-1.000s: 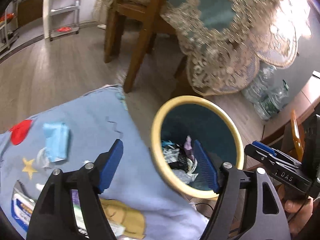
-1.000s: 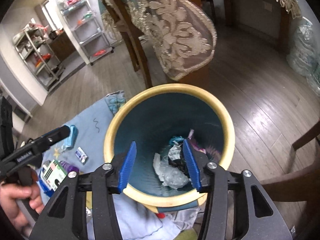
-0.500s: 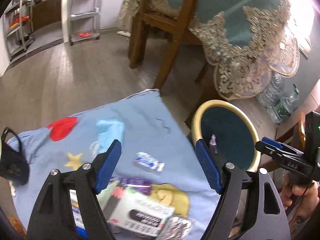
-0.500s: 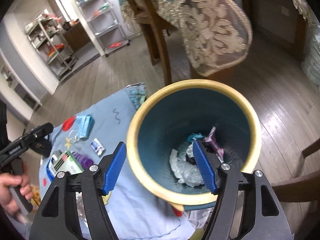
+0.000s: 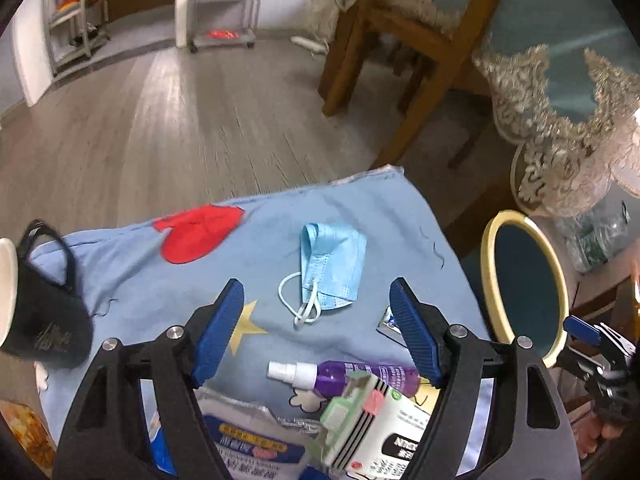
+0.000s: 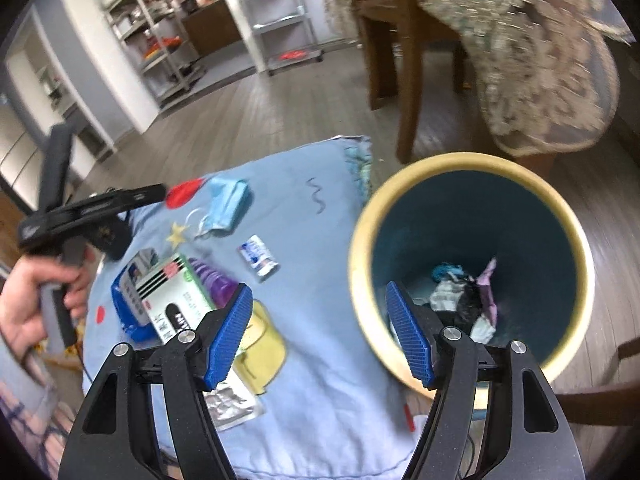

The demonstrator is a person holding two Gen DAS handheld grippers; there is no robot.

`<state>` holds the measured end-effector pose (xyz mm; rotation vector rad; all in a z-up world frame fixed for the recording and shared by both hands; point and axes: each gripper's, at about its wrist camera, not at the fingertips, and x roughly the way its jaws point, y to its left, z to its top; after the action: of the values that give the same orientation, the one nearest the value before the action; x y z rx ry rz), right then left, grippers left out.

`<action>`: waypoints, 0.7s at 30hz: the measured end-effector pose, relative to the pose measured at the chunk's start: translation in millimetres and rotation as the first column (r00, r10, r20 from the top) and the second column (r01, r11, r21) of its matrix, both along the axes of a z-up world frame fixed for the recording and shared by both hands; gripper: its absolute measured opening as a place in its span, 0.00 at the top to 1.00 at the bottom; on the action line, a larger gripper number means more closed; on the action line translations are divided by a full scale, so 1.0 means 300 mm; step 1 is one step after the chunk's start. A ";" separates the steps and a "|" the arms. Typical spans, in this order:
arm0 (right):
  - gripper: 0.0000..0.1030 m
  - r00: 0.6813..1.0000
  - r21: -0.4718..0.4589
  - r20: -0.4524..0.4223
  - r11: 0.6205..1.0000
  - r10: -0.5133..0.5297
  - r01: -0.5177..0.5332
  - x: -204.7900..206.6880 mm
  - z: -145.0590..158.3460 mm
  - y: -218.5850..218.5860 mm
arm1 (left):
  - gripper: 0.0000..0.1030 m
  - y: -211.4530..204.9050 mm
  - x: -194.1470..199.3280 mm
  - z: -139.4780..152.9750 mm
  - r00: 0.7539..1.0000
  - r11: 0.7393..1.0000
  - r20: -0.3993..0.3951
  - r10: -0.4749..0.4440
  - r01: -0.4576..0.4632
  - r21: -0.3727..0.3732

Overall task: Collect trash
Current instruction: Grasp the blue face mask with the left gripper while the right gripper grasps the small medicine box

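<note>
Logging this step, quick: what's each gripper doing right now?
Left gripper: open, holding nothing.
Right gripper: open, holding nothing; its jaws have just been opening.

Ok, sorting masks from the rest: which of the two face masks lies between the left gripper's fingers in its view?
The light blue mask, folded, with white ear loops. The black mask lies far left.

Surface materials, table and bin

Matt blue cloth [image 5: 360, 208] covers the table; pleated non-woven face mask [image 5: 334, 262]; glossy purple plastic spray bottle [image 5: 360, 374]; smooth cream-rimmed bin [image 6: 472, 268]; varnished wooden chair [image 5: 400, 40].
</note>
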<state>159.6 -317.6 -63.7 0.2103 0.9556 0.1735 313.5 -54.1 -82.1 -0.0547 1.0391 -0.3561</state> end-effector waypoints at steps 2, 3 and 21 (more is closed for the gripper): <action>0.32 1.000 -0.002 -0.003 1.000 0.024 -0.024 0.011 -0.004 0.032 | 0.34 -0.034 0.036 -0.026 0.999 0.999 -0.024 -0.036 0.037 0.013; 0.32 0.999 -0.002 -0.004 0.999 0.033 -0.033 0.015 -0.005 0.044 | 0.34 -0.052 0.052 -0.038 0.998 0.998 -0.033 -0.053 0.054 0.016; 0.32 0.987 -0.036 -0.078 0.989 0.143 -0.146 0.077 -0.105 0.168 | 0.94 -0.125 0.156 -0.155 0.990 0.989 -0.121 -0.077 0.091 0.114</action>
<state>182.8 -267.3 -95.3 0.1098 1.0487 0.2804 360.2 -91.7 -128.8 0.0768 1.1786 -0.3700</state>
